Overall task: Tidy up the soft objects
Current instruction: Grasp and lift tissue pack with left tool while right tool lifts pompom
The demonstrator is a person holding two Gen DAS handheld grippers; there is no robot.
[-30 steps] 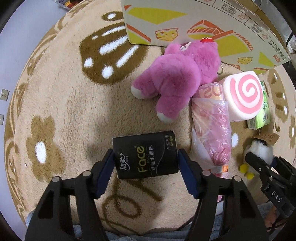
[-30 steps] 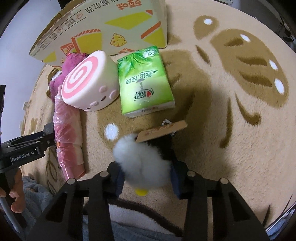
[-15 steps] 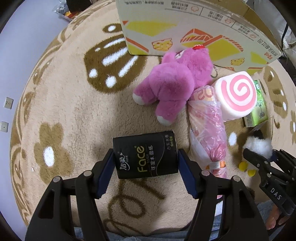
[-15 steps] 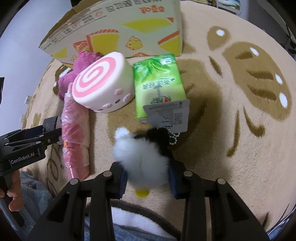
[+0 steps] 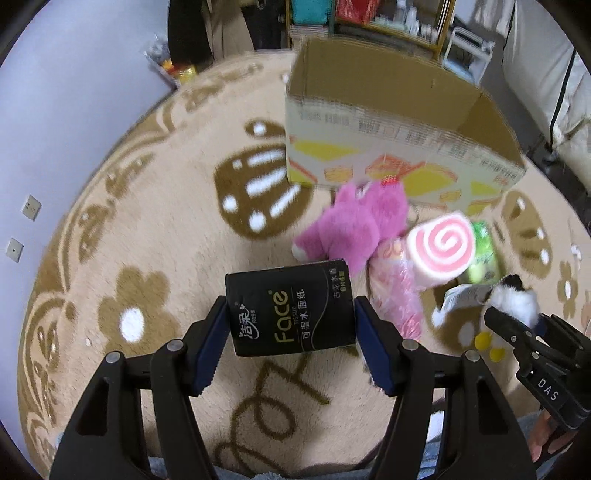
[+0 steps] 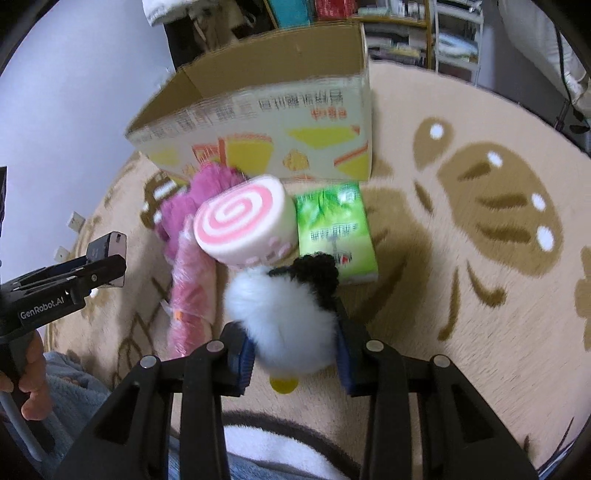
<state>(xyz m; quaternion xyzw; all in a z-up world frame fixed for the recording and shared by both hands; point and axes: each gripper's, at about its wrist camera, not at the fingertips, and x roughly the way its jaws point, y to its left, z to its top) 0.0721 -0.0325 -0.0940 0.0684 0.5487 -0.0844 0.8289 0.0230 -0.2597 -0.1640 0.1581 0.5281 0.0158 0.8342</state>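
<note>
My left gripper (image 5: 290,345) is shut on a black tissue pack (image 5: 290,308) and holds it above the rug. My right gripper (image 6: 293,349) is shut on a fluffy white and black plush toy (image 6: 284,317), lifted off the rug; it also shows in the left wrist view (image 5: 515,301). On the rug lie a pink plush bear (image 5: 354,225), a pink swirl roll cushion (image 6: 245,221), a pink plastic-wrapped pack (image 6: 192,291) and a green tissue pack (image 6: 336,229). An open cardboard box (image 5: 391,133) stands behind them.
The beige patterned rug (image 5: 147,229) spreads to the left and right of the pile. Shelves (image 6: 406,33) and furniture stand beyond the box. A white wall (image 5: 55,92) is at the left. The person's clothes show at the bottom edge.
Both grippers have risen with their loads and tilted up, so the box's open top and the room behind now show. The plush toy has left the rug.
</note>
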